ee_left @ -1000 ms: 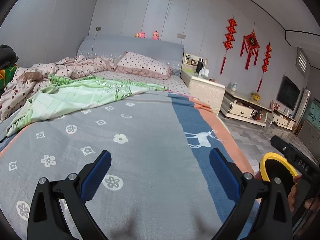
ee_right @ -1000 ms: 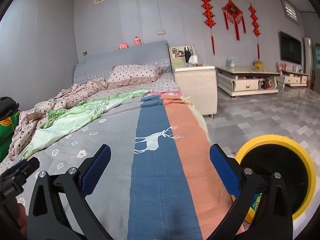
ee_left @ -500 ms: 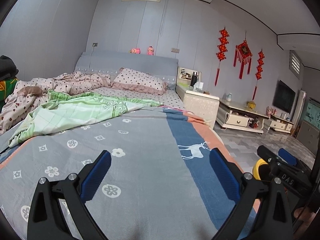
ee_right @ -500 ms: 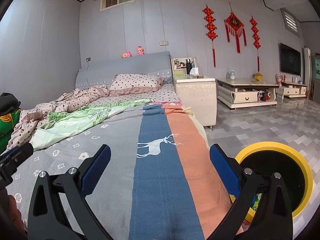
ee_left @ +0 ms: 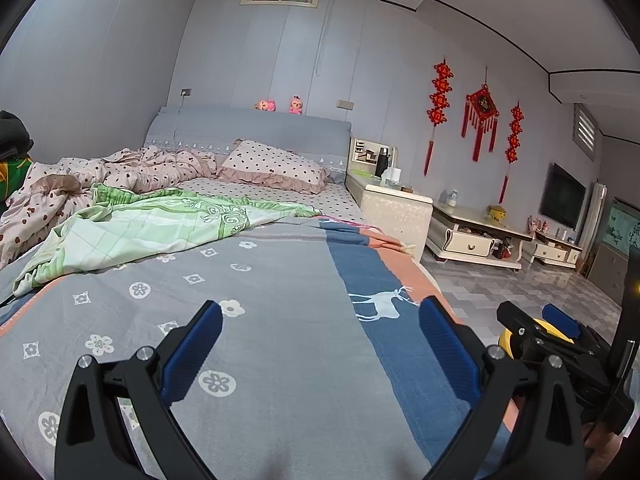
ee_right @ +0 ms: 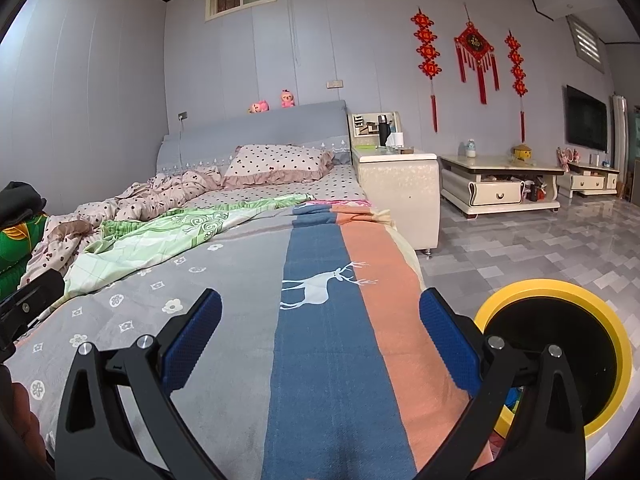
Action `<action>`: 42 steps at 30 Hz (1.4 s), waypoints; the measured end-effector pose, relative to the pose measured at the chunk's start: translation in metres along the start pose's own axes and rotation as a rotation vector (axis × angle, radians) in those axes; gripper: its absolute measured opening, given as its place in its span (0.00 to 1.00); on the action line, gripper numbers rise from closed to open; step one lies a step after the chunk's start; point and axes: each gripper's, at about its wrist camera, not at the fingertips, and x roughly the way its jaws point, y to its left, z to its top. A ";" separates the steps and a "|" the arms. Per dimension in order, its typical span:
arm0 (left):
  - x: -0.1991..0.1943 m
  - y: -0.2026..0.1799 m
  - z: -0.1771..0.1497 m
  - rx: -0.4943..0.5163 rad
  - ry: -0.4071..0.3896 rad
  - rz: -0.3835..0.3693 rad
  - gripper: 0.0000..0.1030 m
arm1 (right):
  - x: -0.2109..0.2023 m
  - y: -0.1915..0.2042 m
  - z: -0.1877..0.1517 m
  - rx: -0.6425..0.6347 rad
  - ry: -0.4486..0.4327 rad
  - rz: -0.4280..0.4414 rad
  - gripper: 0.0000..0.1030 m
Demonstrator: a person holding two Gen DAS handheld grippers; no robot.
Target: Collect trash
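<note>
A round yellow-rimmed trash bin (ee_right: 560, 352) with a black inside stands on the floor at the bed's right side; a sliver of it shows in the left wrist view (ee_left: 520, 334) behind the other gripper. My left gripper (ee_left: 320, 344) is open and empty above the grey flowered bedspread (ee_left: 280, 300). My right gripper (ee_right: 320, 340) is open and empty above the blue and orange stripes of the bedspread (ee_right: 320, 320), left of the bin. No loose trash shows on the bed.
A green sheet (ee_left: 160, 228) and a crumpled dotted quilt (ee_left: 140, 168) lie at the bed's far left, with a pillow (ee_left: 272, 166) at the headboard. A bedside cabinet (ee_right: 396, 192), low tables (ee_right: 500, 188) and tiled floor (ee_right: 540, 248) are to the right.
Both grippers have tilted upward and drawn back a little, so more wall and ceiling show. The bin sits lower in both views. Both stay open and empty.
</note>
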 end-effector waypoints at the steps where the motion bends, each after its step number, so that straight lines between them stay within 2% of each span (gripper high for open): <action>1: 0.000 0.000 0.000 -0.001 0.000 -0.001 0.92 | 0.001 0.000 -0.001 -0.001 0.000 -0.004 0.92; 42: -0.001 -0.004 -0.001 -0.001 -0.003 -0.005 0.92 | 0.012 -0.001 -0.010 0.018 0.042 -0.012 0.92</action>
